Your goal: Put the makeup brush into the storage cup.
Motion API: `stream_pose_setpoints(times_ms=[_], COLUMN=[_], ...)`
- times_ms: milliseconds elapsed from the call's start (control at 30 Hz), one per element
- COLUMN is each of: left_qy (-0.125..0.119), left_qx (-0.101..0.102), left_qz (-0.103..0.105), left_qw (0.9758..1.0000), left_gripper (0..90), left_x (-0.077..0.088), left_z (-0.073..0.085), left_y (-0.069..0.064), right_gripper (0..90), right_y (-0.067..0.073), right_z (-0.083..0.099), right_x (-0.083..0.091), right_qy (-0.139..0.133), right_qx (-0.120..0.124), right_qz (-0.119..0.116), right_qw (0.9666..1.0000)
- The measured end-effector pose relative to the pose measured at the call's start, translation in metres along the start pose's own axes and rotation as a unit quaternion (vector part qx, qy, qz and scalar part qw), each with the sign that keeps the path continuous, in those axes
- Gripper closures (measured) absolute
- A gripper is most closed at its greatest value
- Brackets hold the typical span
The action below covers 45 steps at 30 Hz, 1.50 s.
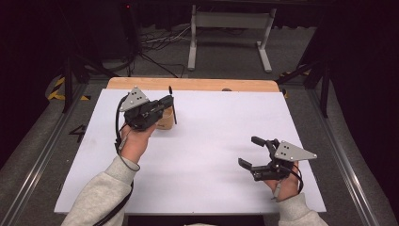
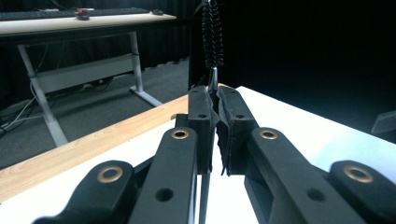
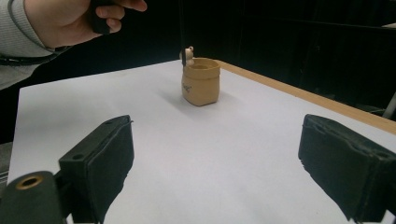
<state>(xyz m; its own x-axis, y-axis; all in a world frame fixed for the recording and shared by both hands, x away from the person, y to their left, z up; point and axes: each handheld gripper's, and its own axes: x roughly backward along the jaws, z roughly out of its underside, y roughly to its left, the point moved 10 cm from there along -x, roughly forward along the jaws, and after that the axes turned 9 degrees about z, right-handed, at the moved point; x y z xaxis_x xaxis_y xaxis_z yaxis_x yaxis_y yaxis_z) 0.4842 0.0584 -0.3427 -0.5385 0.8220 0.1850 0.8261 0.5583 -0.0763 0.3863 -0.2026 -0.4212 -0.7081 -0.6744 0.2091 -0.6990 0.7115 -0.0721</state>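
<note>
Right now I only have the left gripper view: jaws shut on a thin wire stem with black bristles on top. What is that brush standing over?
Observer: In the high view, the left gripper holds the brush just beside a small tan cup, near the far left of the white table.
Operator: Where's the other gripper?
Observer: The right gripper hovers near the table's right front, its jaws wide apart with nothing between them.
Operator: Anything on that cup?
Observer: The right gripper view shows a small figure perched on the rim of the cup; too small to identify.
</note>
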Motion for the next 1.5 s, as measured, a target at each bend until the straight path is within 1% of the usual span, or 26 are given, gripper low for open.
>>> stream_pose_setpoints(times_ms=[67,100,167,200,267,300,500,567,667,700,767,833,900,933,1000,1033,1100,1133,1233,1267,1300,1500], left_qy=[0.001,0.001,0.002,0.001,0.000,-0.002,0.000,0.000,0.000,0.000,0.003,0.002,-0.001,-0.002,-0.002,-0.002,-0.003,-0.005,-0.005,-0.009,-0.018,-0.010], left_qx=[0.003,0.001,0.005,0.009,0.011,0.017,0.020,0.027,0.028,0.028,0.026,0.031,0.043,0.044,0.045,0.045,0.049,0.047,0.051,0.055,0.058,0.051], left_qz=[-0.003,-0.006,-0.009,-0.010,-0.013,-0.016,-0.027,-0.030,-0.038,-0.038,-0.048,-0.056,-0.070,-0.074,-0.084,-0.084,-0.092,-0.100,-0.105,-0.105,-0.100,-0.107], left_qw=[1.0000,1.0000,0.9999,0.9999,0.9999,0.9997,0.9994,0.9992,0.9989,0.9989,0.9985,0.9980,0.9967,0.9963,0.9954,0.9954,0.9946,0.9938,0.9932,0.9929,0.9932,0.9928], left_gripper=[84.7,84.6,84.6,84.7,84.7,84.6,84.7,84.6,84.5,84.5,84.5,84.5,84.5,84.5,84.5,84.5,84.5,84.5,84.5,84.4,84.4,84.4], left_x=[-0.001,-0.001,-0.001,-0.001,-0.001,-0.001,-0.002,-0.003,-0.003,-0.003,-0.002,-0.001,0.000,0.001,0.002,0.002,0.001,0.001,0.002,0.002,0.001,-0.003], left_z=[-0.001,-0.002,-0.002,-0.002,-0.003,-0.004,-0.005,-0.005,-0.004,-0.004,-0.002,0.000,0.002,0.002,0.003,0.003,0.004,0.004,0.005,0.005,0.005,0.011], left_y=[0.002,0.005,0.007,0.010,0.012,0.015,0.021,0.024,0.028,0.028,0.033,0.037,0.043,0.046,0.050,0.050,0.052,0.055,0.059,0.059,0.060,0.063], right_gripper=[10.6,10.6,10.6,10.6,10.8,10.8,10.4,10.4,10.1,10.1,10.1,10.1,10.1,10.1,10.0,10.0,10.1,10.1,10.0,9.9,9.8,9.4], right_y=[0.000,0.000,0.000,-0.001,-0.001,-0.001,-0.002,-0.002,-0.002,-0.002,-0.003,-0.003,-0.002,-0.002,-0.002,-0.002,-0.002,-0.003,-0.002,-0.002,-0.002,-0.002], right_z=[0.001,0.001,0.001,0.001,0.000,0.001,0.004,0.004,0.004,0.004,0.006,0.006,0.006,0.006,0.007,0.007,0.008,0.009,0.009,0.009,0.009,0.010], right_x=[-0.001,-0.001,-0.001,-0.001,-0.001,-0.001,-0.002,-0.002,-0.002,-0.002,-0.003,-0.004,-0.004,-0.004,-0.005,-0.005,-0.005,-0.005,-0.006,-0.006,-0.006,-0.007], right_qy=[0.002,0.002,0.003,0.002,0.001,0.002,0.006,0.008,0.007,0.007,0.010,0.010,0.010,0.011,0.012,0.012,0.014,0.015,0.015,0.016,0.017,0.017], right_qx=[0.001,0.001,0.002,0.002,0.002,0.002,-0.002,-0.001,-0.003,-0.003,-0.003,-0.003,-0.001,0.000,0.000,0.000,-0.002,-0.002,-0.002,-0.002,-0.002,-0.003], right_qz=[0.000,0.000,0.000,0.001,0.001,0.002,0.001,0.001,0.001,0.001,0.000,-0.001,-0.001,-0.001,-0.002,-0.002,-0.002,-0.001,-0.002,-0.003,-0.003,-0.005], right_qw=[1.0000,1.0000,1.0000,1.0000,1.0000,1.0000,1.0000,1.0000,1.0000,1.0000,0.9999,0.9999,0.9999,0.9999,0.9999,0.9999,0.9999,0.9999,0.9999,0.9999,0.9999,0.9998])
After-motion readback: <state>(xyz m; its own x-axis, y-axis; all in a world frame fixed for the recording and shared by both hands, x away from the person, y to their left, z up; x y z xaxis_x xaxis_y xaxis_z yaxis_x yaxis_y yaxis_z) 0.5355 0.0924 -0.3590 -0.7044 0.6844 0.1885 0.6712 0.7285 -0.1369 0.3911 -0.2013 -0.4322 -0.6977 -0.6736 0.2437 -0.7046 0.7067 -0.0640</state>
